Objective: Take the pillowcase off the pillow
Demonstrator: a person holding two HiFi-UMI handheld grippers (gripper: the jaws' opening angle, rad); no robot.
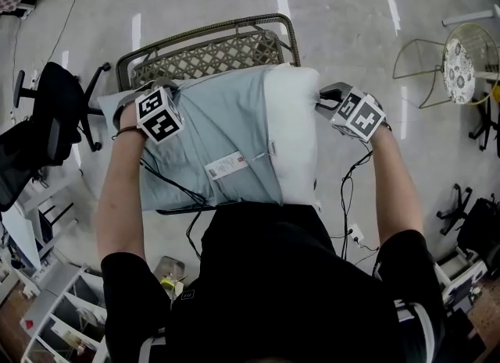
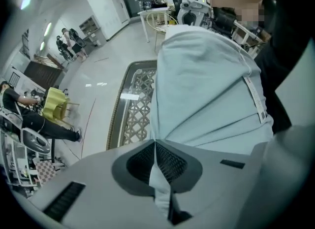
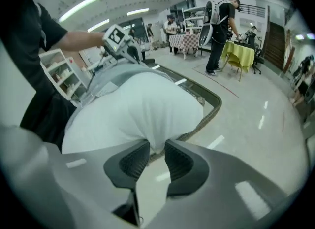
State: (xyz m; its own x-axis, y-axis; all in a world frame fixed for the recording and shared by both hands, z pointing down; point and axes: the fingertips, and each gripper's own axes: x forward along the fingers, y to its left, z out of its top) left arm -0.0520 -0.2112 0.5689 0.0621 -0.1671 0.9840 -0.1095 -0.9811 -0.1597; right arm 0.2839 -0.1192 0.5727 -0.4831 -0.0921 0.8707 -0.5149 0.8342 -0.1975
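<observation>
**Pillowcase half off, both ends gripped**

The pillowcase [image 1: 211, 127], pale blue-grey, covers the pillow [image 1: 293, 119] from its 9 o'clock end to past the middle in the head view; the white 3 o'clock end is bare; a white label [image 1: 226, 165] lies on the cloth near its 6 o'clock edge; the pillow sits at the centre of that view, just above the person's black top and over a wicker chair [image 1: 211, 45] whose rim shows at 12 o'clock

The left gripper [image 2: 155, 147] is at the pillowcase's 9 o'clock end; its jaws are pressed together on a fold of the blue cloth, which runs taut away from them; the right gripper [image 3: 156, 149] is at the bare 3 o'clock end; its jaws stand a little apart with the pillow's white corner nipped between their tips

Further out, a black office chair [image 1: 55, 108] stands at 9 o'clock, a round wire chair [image 1: 461, 65] at 2 o'clock, a white shelf [image 1: 58, 318] at 7 o'clock; black cables [image 1: 344, 197] hang at 4 o'clock; the gripper views show people standing far off across the hall
</observation>
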